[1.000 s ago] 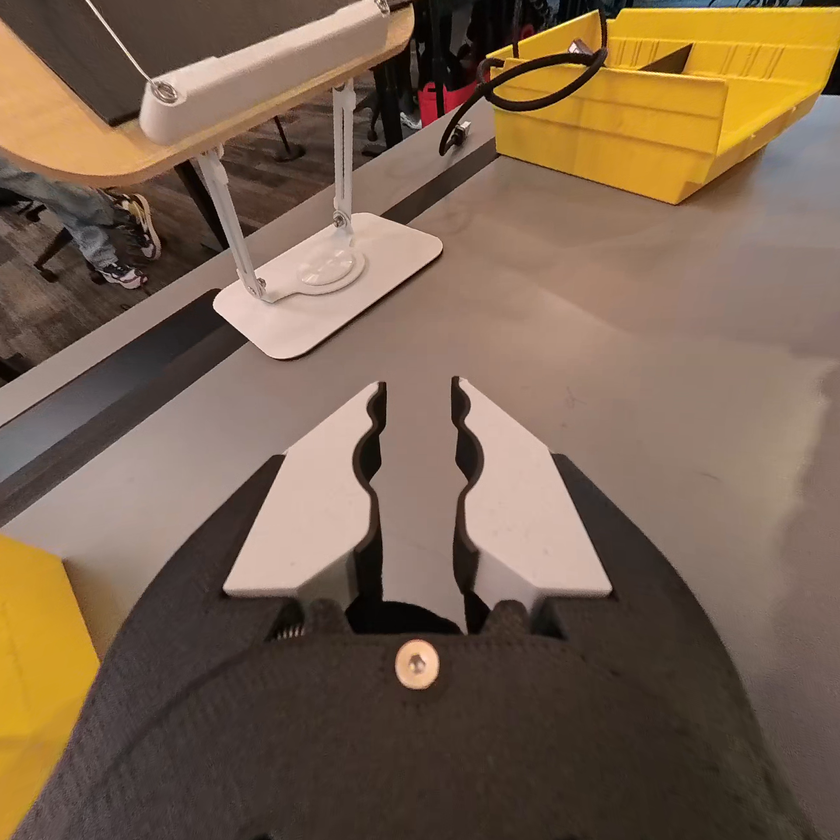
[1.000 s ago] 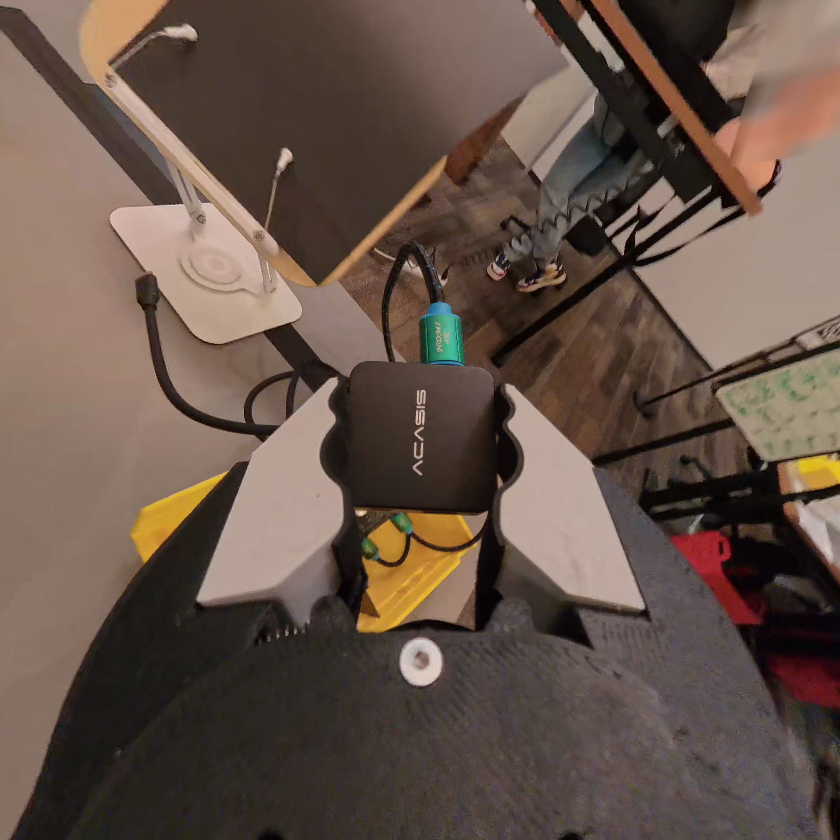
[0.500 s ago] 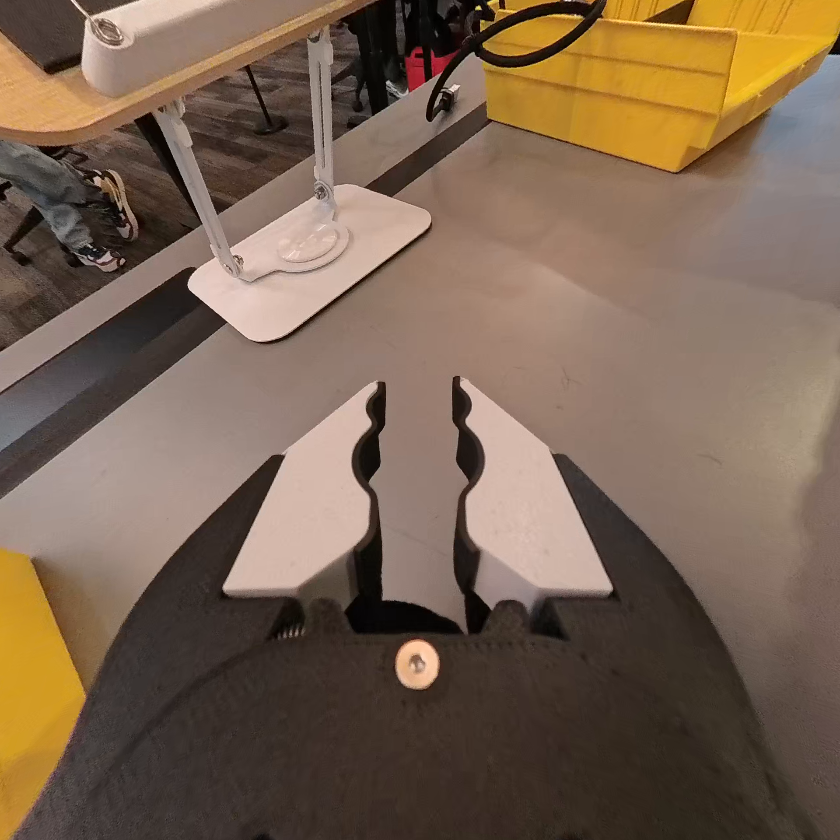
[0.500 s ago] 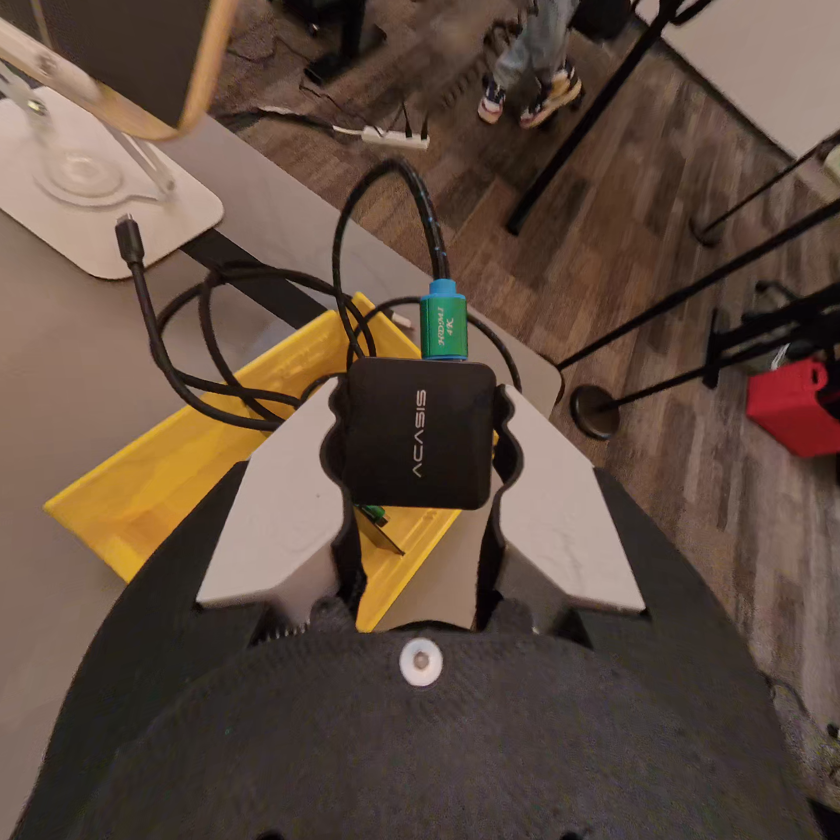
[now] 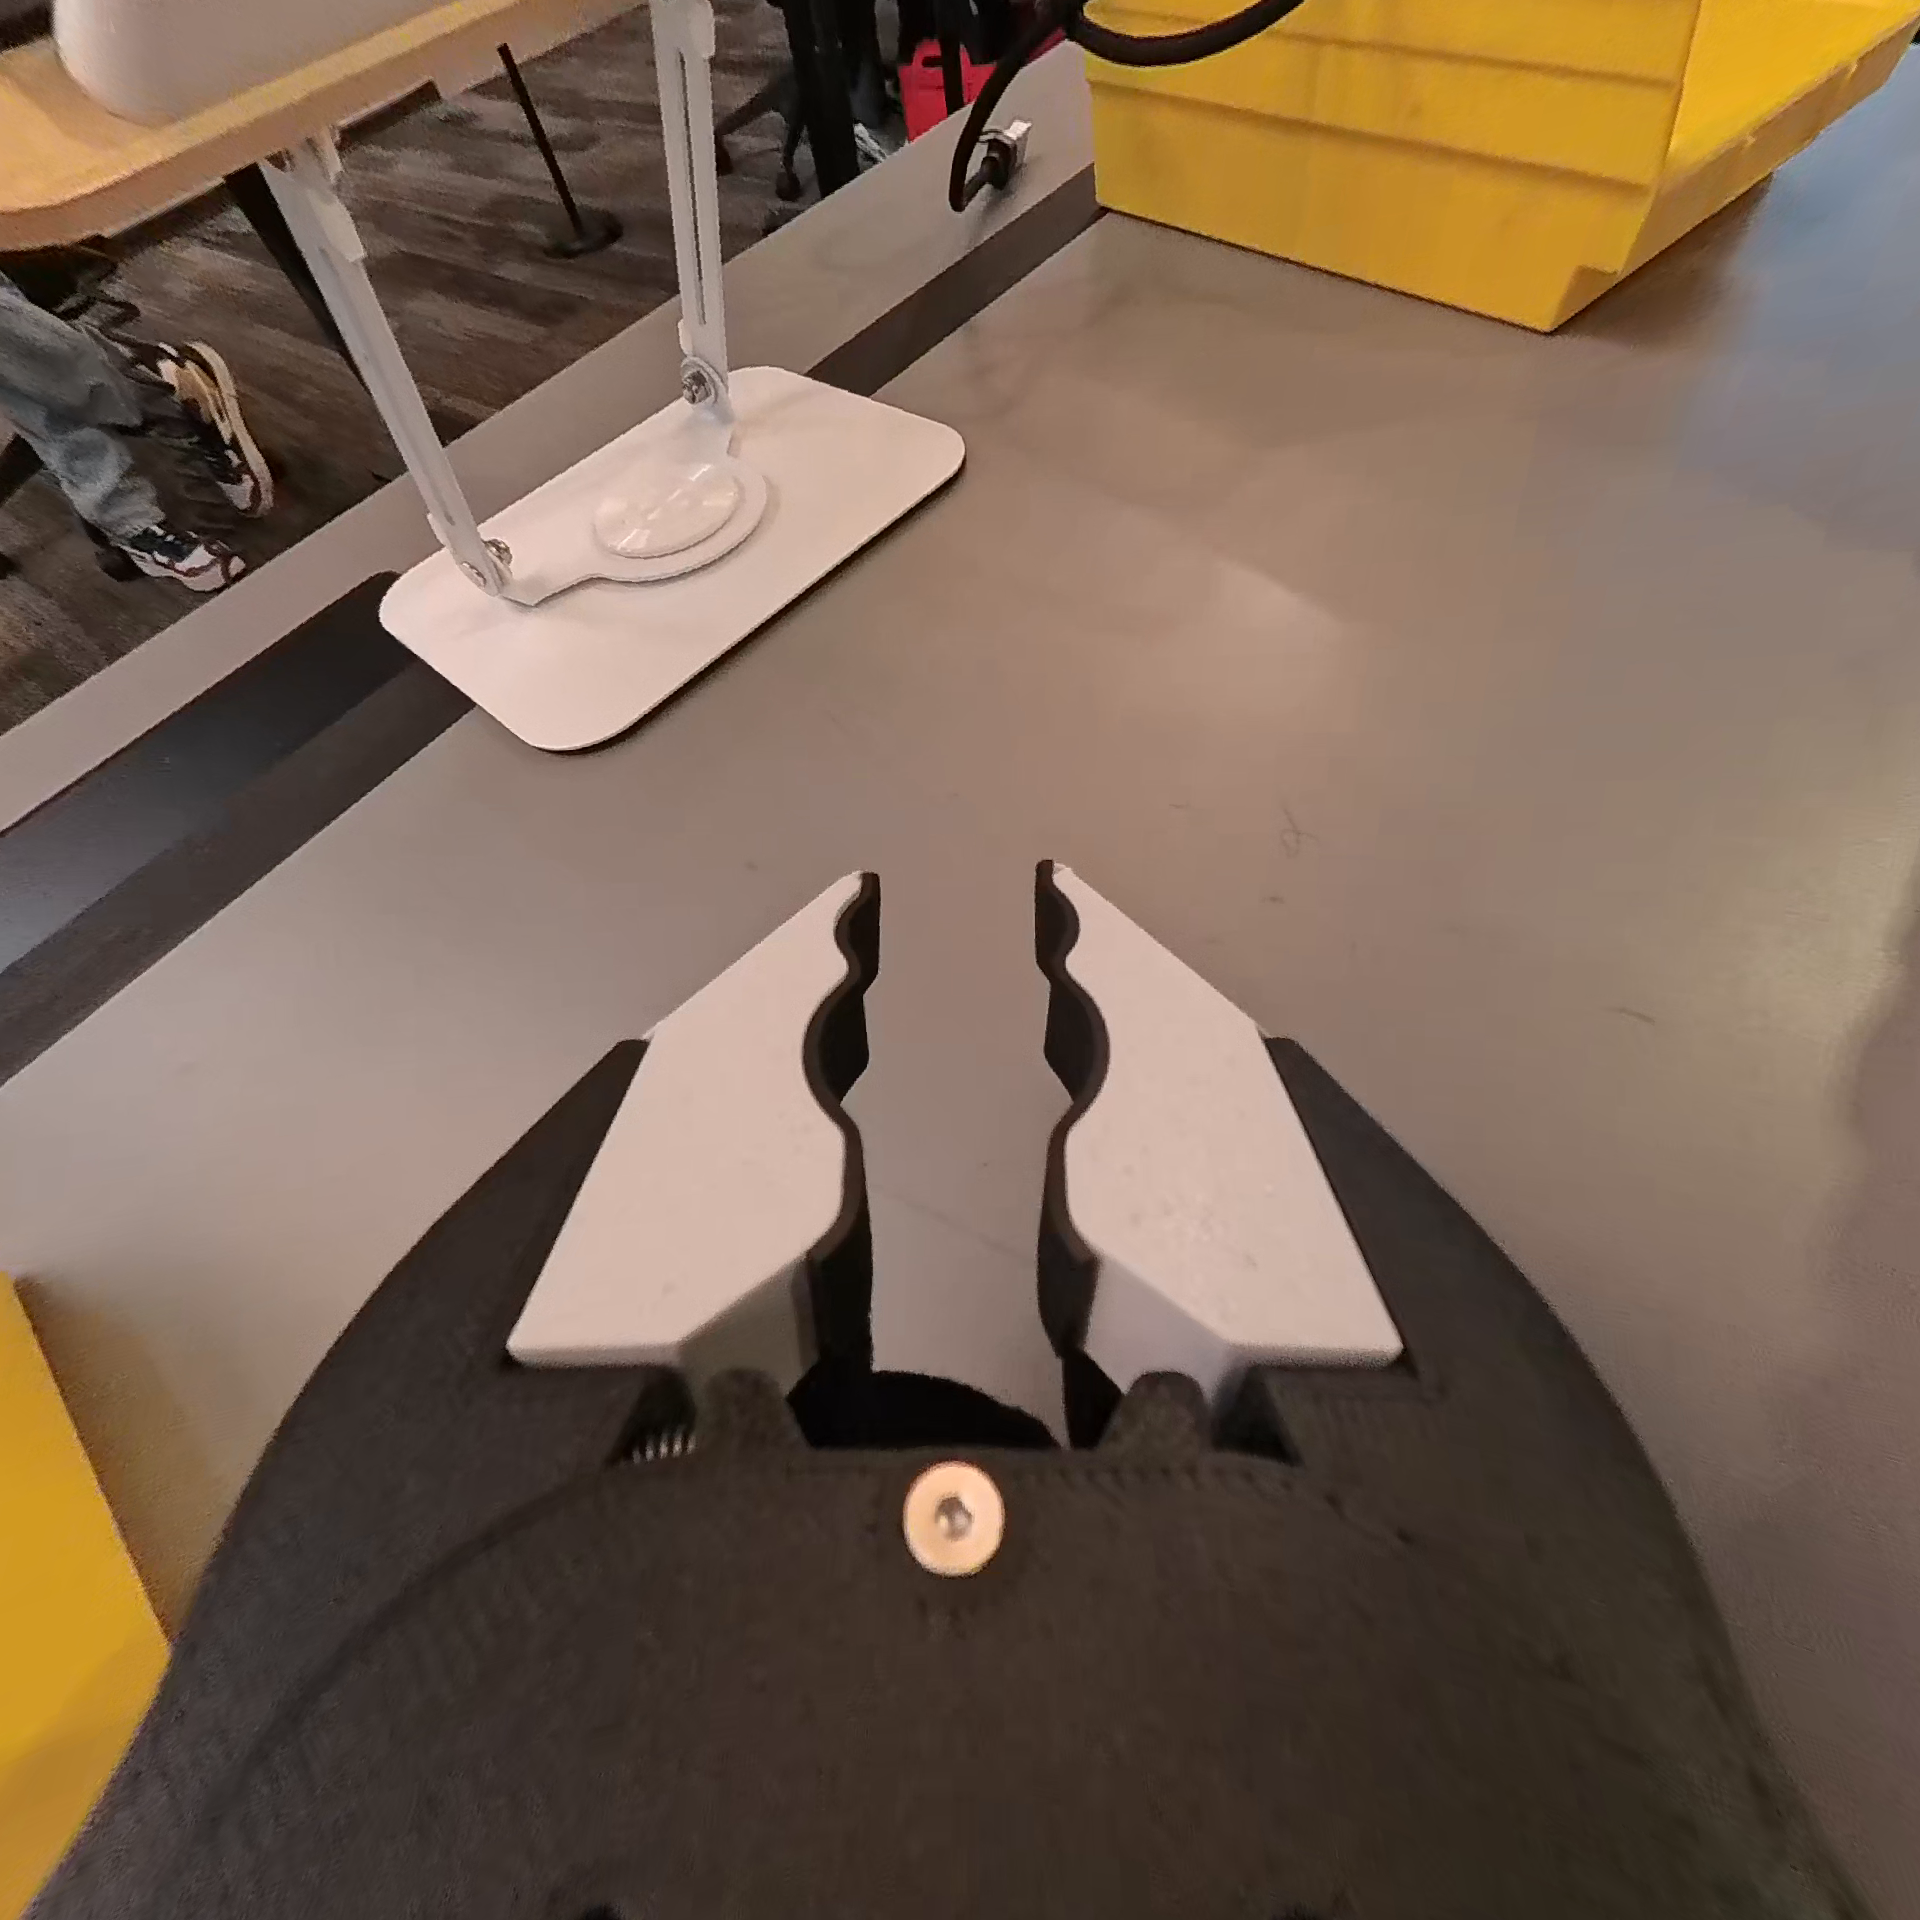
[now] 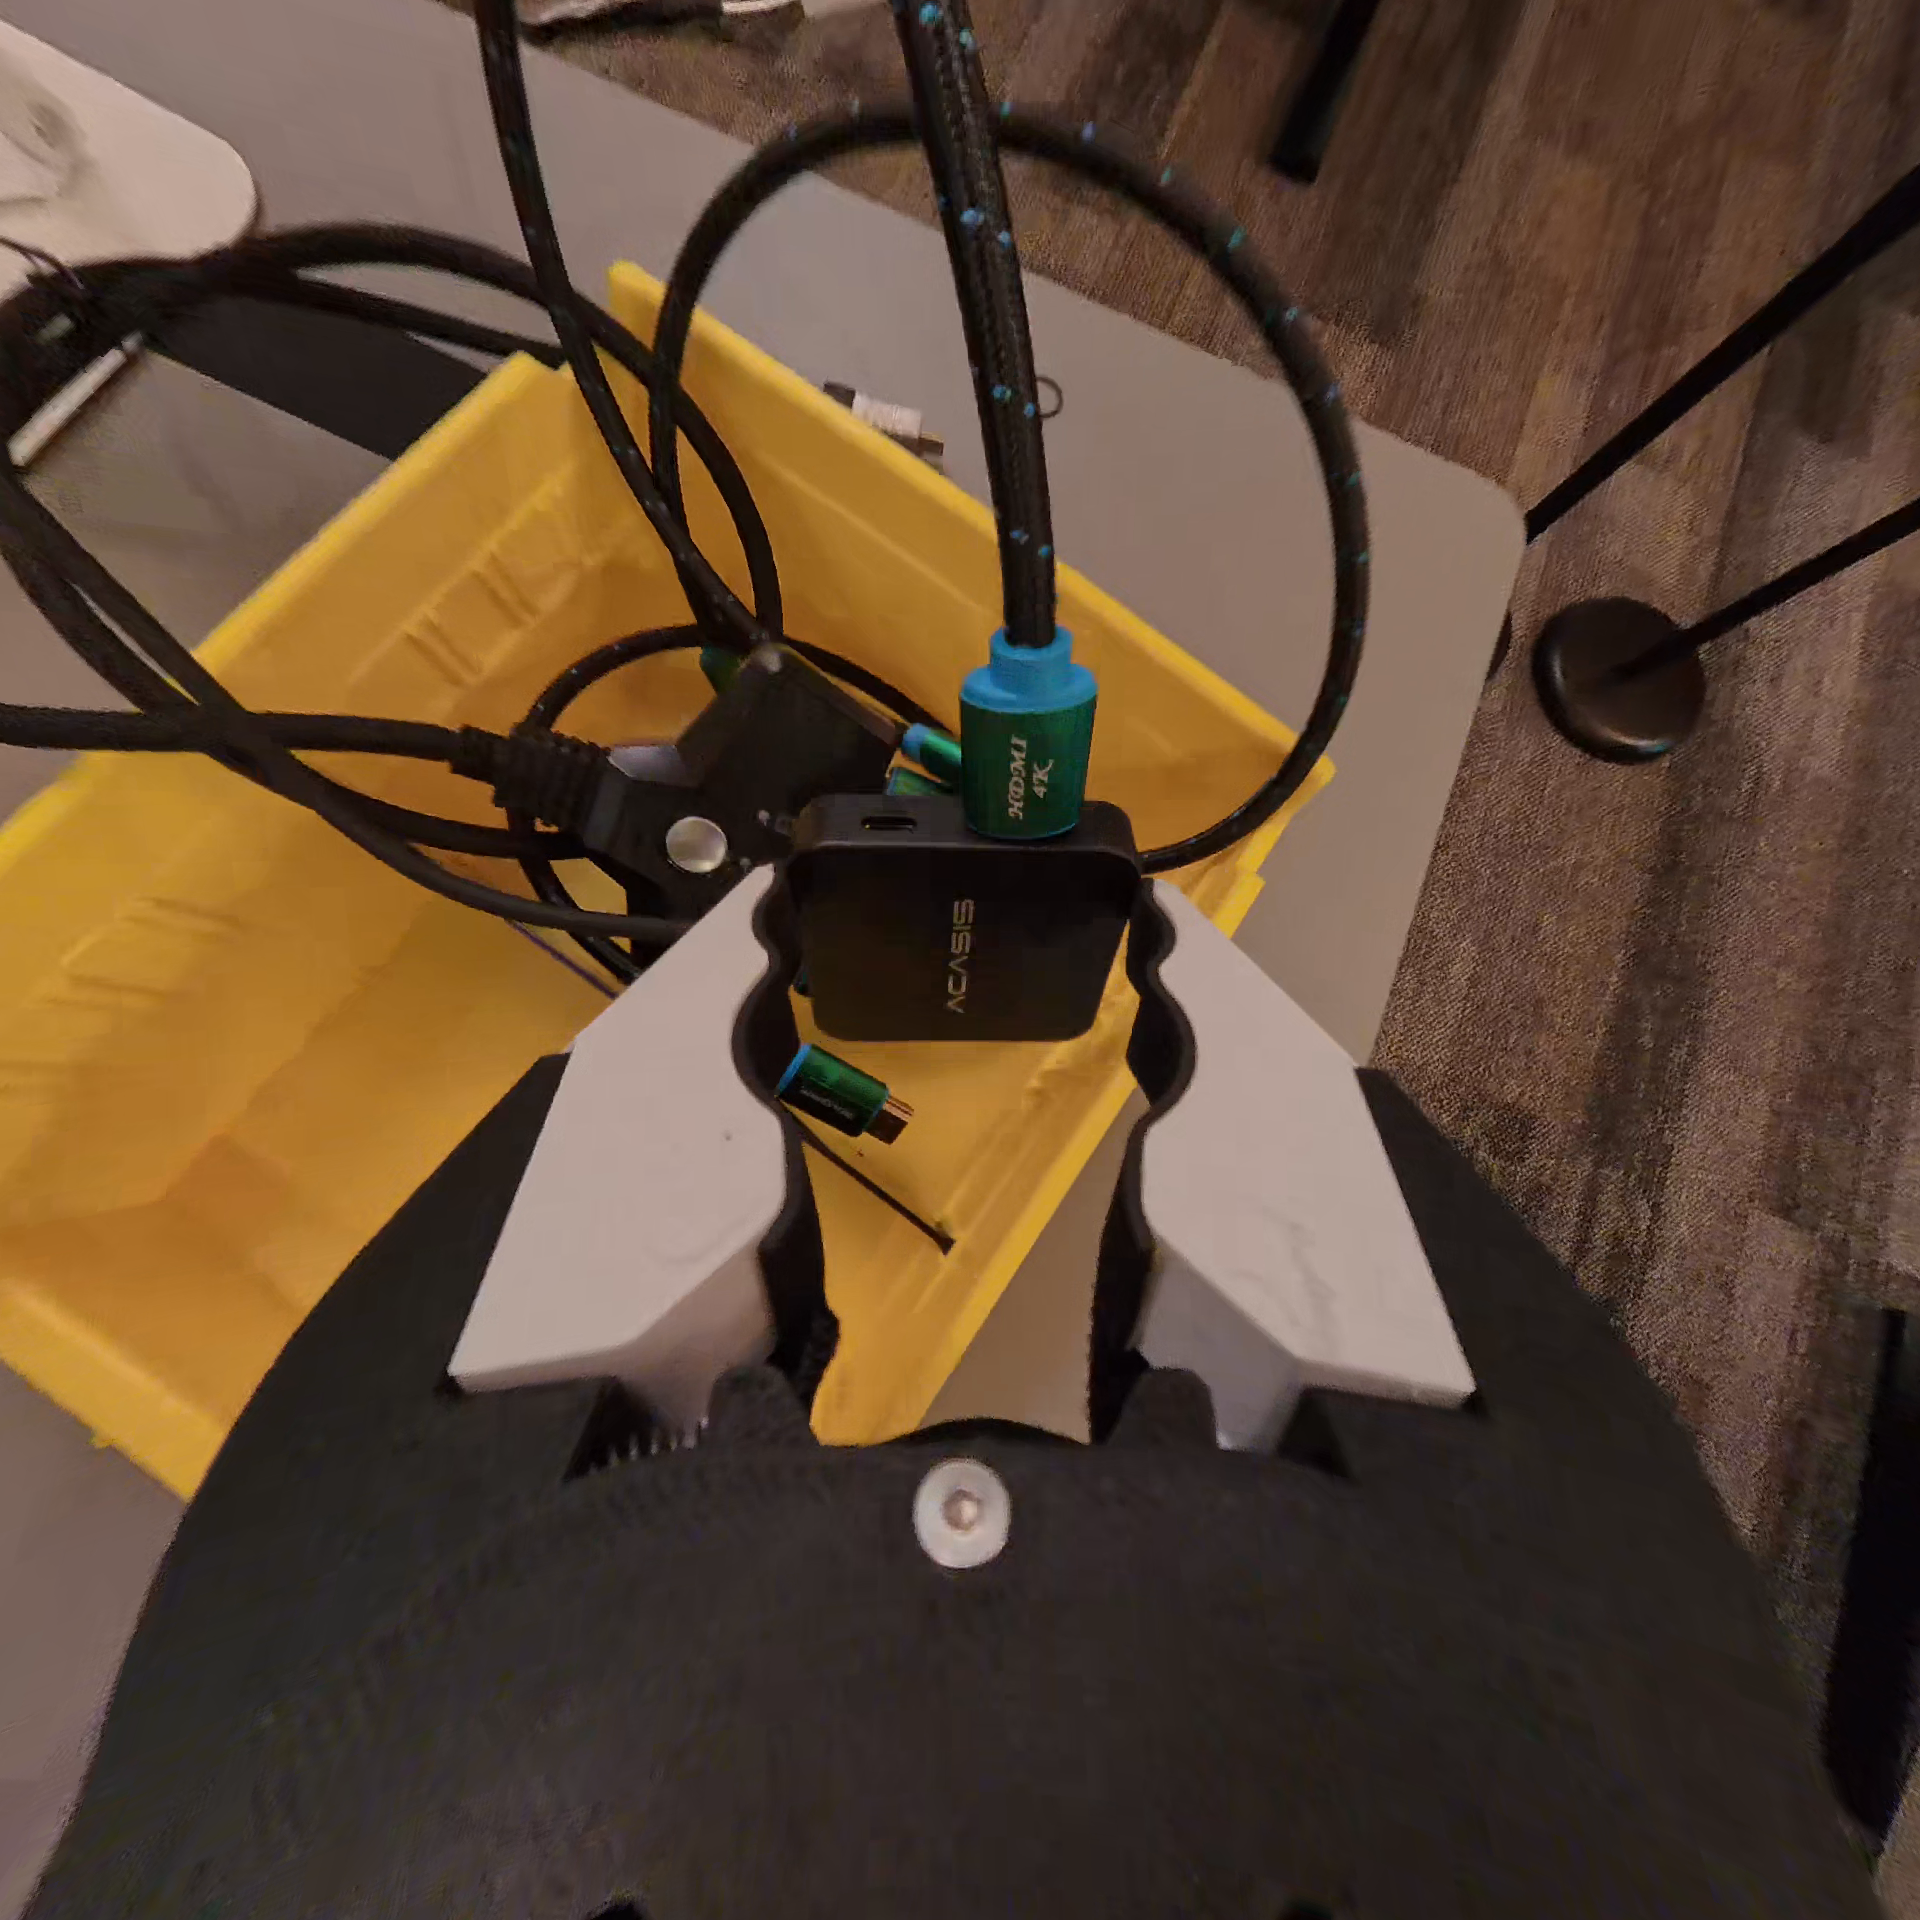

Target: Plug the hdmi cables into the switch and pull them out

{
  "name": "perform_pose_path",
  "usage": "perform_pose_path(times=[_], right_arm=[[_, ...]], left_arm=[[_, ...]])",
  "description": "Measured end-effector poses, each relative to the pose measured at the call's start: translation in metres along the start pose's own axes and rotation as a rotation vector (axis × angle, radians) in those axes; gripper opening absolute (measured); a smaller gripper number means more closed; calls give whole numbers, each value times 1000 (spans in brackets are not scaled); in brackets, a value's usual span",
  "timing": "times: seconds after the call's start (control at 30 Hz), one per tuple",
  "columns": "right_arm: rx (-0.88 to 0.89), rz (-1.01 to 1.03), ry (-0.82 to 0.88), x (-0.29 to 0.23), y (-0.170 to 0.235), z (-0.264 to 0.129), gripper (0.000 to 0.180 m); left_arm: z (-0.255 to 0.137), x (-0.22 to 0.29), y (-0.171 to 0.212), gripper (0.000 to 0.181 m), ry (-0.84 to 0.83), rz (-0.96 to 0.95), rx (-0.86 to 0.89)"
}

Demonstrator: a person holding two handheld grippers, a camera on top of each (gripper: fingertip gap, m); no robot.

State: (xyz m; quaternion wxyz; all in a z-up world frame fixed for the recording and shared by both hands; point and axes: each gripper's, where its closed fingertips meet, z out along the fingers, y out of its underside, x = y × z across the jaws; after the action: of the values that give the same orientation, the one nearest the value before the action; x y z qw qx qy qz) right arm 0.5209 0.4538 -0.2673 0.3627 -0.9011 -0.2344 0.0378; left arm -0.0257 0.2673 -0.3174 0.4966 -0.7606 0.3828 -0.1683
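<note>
I see a grey desk (image 5: 1351,644) with a white stand base (image 5: 675,582) near its far edge. 2 yellow bins show: 1 at the far right (image 5: 1455,156), 1 at my near left (image 5: 52,1538). Beyond the desk, wood-pattern flooring (image 6: 1662,935) and someone's sneakers (image 5: 203,416).

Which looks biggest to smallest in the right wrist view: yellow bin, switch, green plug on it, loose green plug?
1. Yellow bin
2. Switch
3. Green plug in the switch
4. Loose green plug, lying farther off in the bin, so its rank is unsure.
</note>
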Motion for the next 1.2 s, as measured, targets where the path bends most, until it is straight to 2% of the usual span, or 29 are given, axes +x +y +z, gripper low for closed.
perform_pose_path(times=[0.2,0.23,0.27,0.3,0.37,0.4,0.43,0.53,0.7,0.9,1.07,1.2], right_arm=[[-151,-74,40,-5,30,28,63],[-167,-90,45,-6,31,30,55],[-188,-121,55,-6,33,31,39],[-225,-149,74,-4,37,32,34],[-289,-174,97,-3,42,31,35],[-308,-191,99,-4,42,30,48],[-326,-203,97,-6,43,28,51],[-352,-241,123,-8,42,17,53],[-278,-218,95,-20,33,-10,54],[-186,-206,173,-18,32,-50,56],[-161,-126,214,-13,59,-66,66],[-154,-22,211,-11,93,-65,72]], left_arm=[[3,3,3,29,8,8,-16],[3,3,4,29,9,9,-17],[4,4,4,29,11,9,-18],[4,4,4,29,12,10,-20],[4,5,4,29,15,15,-22],[4,5,4,30,14,18,-24],[4,6,4,30,14,23,-25],[3,5,3,30,11,34,-27],[-1,6,-4,31,3,64,-25],[-9,2,-17,33,-38,153,-44],[-33,-16,-31,38,-134,224,-64],[-73,-45,-37,43,-259,188,-63]])
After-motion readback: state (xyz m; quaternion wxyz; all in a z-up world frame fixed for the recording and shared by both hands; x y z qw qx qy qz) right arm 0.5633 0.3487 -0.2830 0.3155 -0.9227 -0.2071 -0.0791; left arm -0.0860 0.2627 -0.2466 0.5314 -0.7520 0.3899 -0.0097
